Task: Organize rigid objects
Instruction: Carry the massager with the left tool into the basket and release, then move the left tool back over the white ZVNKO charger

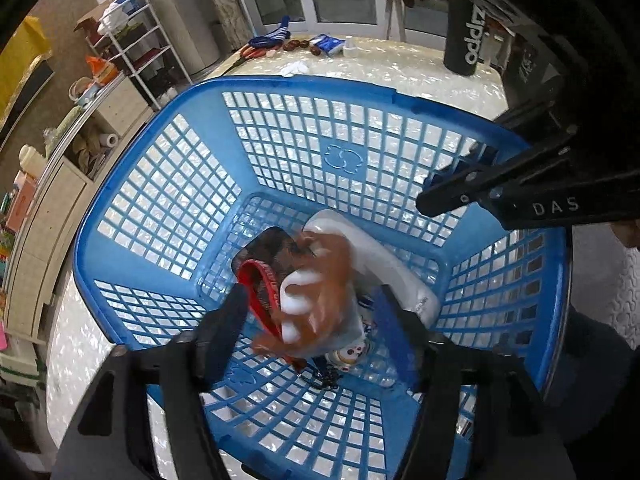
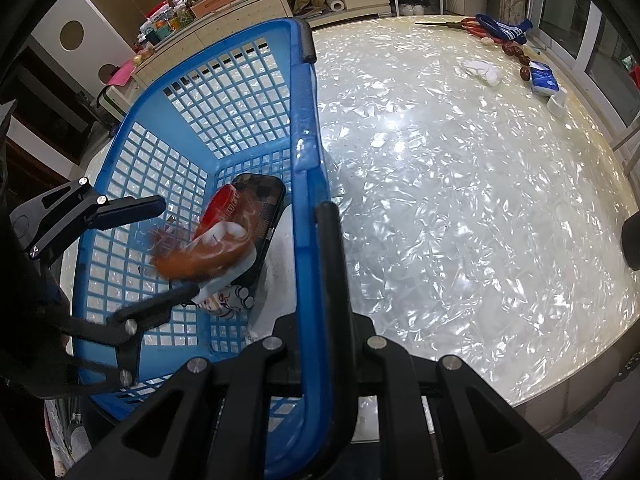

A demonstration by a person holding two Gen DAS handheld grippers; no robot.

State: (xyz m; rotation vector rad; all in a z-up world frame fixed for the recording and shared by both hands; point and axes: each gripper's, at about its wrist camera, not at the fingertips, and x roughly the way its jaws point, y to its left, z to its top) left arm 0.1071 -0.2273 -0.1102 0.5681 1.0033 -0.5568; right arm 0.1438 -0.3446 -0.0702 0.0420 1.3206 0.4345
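A blue mesh basket (image 1: 280, 84) (image 2: 308, 92) stands on the pearly table. In it lie a dark checkered case (image 1: 272, 246) (image 2: 264, 192), a red strap (image 1: 260, 280), a white oblong thing (image 1: 360, 240) and a small white keychain figure (image 1: 350, 354). My left gripper (image 1: 312, 296) (image 2: 179, 246) hangs open over these. A blurred orange-brown and white claw clip (image 1: 324, 276) (image 2: 208, 254) is between its fingers, clear of both pads. My right gripper (image 2: 314, 216) (image 1: 430, 194) is shut on the basket's right rim.
Along the table's far edge lie red-handled scissors (image 2: 468, 23), a blue glove (image 2: 504, 28), brown oval pieces (image 2: 516, 50), a blue tissue pack (image 2: 544, 80) and a white cap (image 2: 558, 102). A black cylinder (image 1: 466, 36) stands far right. Shelves (image 1: 132, 36) line the wall.
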